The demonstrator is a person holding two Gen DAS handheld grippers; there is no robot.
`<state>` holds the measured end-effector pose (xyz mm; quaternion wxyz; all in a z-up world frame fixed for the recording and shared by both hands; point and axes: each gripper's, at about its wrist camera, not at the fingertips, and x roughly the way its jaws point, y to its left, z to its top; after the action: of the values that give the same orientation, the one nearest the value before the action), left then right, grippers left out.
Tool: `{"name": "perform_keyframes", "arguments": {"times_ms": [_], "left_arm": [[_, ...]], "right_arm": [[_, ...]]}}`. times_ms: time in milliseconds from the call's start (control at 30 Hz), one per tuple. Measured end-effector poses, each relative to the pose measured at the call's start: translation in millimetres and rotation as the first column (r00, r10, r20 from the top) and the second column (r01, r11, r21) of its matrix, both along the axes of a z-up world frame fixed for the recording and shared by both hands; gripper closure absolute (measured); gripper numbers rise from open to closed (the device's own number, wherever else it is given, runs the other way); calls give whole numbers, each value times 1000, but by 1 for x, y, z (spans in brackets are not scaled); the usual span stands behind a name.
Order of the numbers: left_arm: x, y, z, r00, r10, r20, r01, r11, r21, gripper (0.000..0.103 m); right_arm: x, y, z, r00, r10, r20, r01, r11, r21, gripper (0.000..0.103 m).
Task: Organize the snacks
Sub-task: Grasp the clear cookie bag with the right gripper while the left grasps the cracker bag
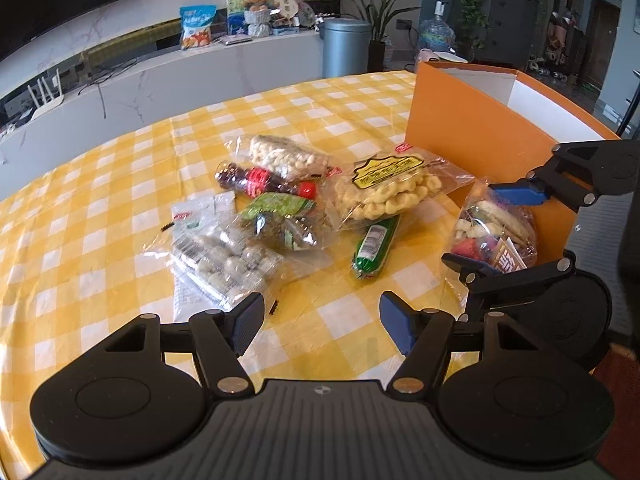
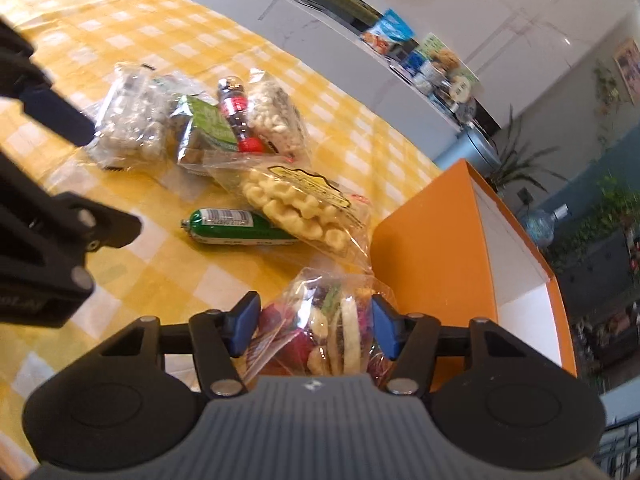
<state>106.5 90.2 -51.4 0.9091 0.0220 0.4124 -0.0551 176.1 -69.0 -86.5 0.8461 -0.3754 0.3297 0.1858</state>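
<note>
A clear bag of mixed colourful snacks (image 1: 494, 226) (image 2: 320, 320) sits beside the orange box (image 1: 460, 120) (image 2: 432, 240), and my right gripper (image 1: 490, 228) (image 2: 316, 320) is shut on it, blue pads against both sides. On the yellow checked cloth lie a bag of yellow puffed rings (image 1: 384, 192) (image 2: 296, 208), a green sausage (image 1: 374, 246) (image 2: 236, 228), a small cola bottle (image 1: 264, 182) (image 2: 236, 116), a bag of white puffs (image 1: 280, 156), a green-labelled bag (image 1: 280, 216) and a bag of pale balls (image 1: 224, 256). My left gripper (image 1: 320, 316) (image 2: 92, 172) hangs open over bare cloth, nothing between its fingers.
The orange box is open at the top with white inner walls, at the table's right edge. Beyond the table runs a white counter (image 1: 160, 76) with packets and a teddy bear, then a grey bin (image 1: 346, 46) and plants. Bare checked cloth (image 1: 100, 220) lies left of the snacks.
</note>
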Motion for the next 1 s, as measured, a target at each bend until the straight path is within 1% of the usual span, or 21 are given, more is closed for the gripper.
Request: {"name": "perform_keyframes", "arguments": {"times_ms": [100, 300, 400, 533, 667, 767, 867, 1000], "left_arm": [[1, -3, 2, 1000, -25, 17, 25, 1000, 12, 25], [6, -8, 7, 994, -95, 59, 92, 995, 47, 25], [10, -13, 11, 986, -146, 83, 139, 987, 83, 21], [20, -18, 17, 970, -219, 102, 204, 969, 139, 20], [32, -26, 18, 949, -295, 113, 272, 945, 181, 19], [42, -36, 13, 929, -355, 107, 326, 919, 221, 18], [53, -48, 8, 911, -399, 101, 361, 893, 270, 18], [67, -62, -2, 888, -453, 83, 408, 857, 315, 18]], "right_arm": [[3, -8, 8, 999, -2, -36, 3, 999, 50, 47], [4, -23, 36, 995, 53, -86, -40, 989, 145, 48], [13, -35, 51, 991, 62, -119, -36, 978, 206, 47], [27, -47, 67, 979, 87, -187, -31, 958, 285, 47], [39, -51, 78, 969, 111, -222, -33, 943, 330, 47], [49, -57, 88, 964, 120, -238, -25, 929, 368, 47], [60, -63, 100, 959, 120, -258, 1, 906, 424, 47], [71, -70, 116, 961, 107, -256, 31, 876, 481, 47]]}}
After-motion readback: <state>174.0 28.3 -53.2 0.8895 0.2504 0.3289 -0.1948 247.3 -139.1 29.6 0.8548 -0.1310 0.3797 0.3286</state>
